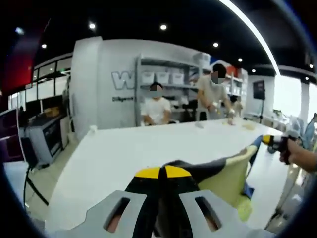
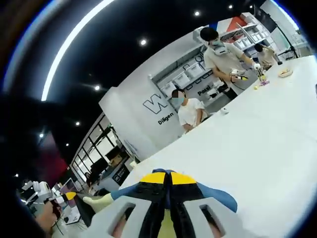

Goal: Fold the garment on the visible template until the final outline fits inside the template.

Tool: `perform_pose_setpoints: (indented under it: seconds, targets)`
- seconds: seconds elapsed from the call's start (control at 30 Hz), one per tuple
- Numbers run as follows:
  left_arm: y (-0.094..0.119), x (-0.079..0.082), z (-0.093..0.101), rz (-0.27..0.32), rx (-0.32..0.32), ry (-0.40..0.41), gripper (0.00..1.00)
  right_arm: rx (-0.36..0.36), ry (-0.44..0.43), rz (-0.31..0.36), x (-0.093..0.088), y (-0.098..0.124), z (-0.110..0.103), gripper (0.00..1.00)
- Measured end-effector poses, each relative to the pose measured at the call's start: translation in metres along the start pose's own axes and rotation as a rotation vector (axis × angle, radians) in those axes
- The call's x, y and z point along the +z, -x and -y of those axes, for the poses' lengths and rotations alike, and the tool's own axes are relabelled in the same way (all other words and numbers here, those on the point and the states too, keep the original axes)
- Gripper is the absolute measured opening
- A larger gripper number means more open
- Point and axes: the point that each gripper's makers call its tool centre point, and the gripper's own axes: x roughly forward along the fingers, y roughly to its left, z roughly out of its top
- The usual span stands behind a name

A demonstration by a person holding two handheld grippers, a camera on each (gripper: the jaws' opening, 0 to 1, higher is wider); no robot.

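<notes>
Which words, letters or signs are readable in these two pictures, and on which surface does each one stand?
"W": large letter, cut off by the shelf, on the white wall in the left gripper view.
"Diligen": small dark lettering under the large letter, on the same wall in the right gripper view; in the left gripper view it is too blurred to read.
"Pack": doubtful, blurred lettering further along that wall.

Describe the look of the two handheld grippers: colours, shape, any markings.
Left gripper: two pale grey jaws, each with an oblong slot, black inner faces and yellow tips. Right gripper is built the same: grey slotted jaws, black inside, yellow tips. No cables or lettering can be made out.
</notes>
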Motion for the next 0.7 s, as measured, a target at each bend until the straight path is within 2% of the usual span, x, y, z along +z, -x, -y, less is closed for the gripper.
perform_pose_setpoints:
  seconds: [0.27, 0.4, 0.53, 0.7]
  targets:
    - [-0.055, -0.025, -0.018, -0.051, 0.002, 0.010, 0.00, -0.040, 0.015, -0.072, -0.025, -0.047, 0.031, 0.00]
    - [-0.067, -0.037, -0.023, -0.086, -0.001, 0.019, 0.00, -0.047, 0.045, -0.121, -0.038, -0.064, 0.042, 0.00]
    - [-0.071, -0.045, -0.024, -0.108, 0.001, 0.018, 0.00, -0.038, 0.038, -0.138, -0.042, -0.074, 0.047, 0.00]
    - [-0.092, -0.056, -0.034, -0.131, 0.006, 0.029, 0.00, -0.035, 0.065, -0.187, -0.054, -0.092, 0.056, 0.00]
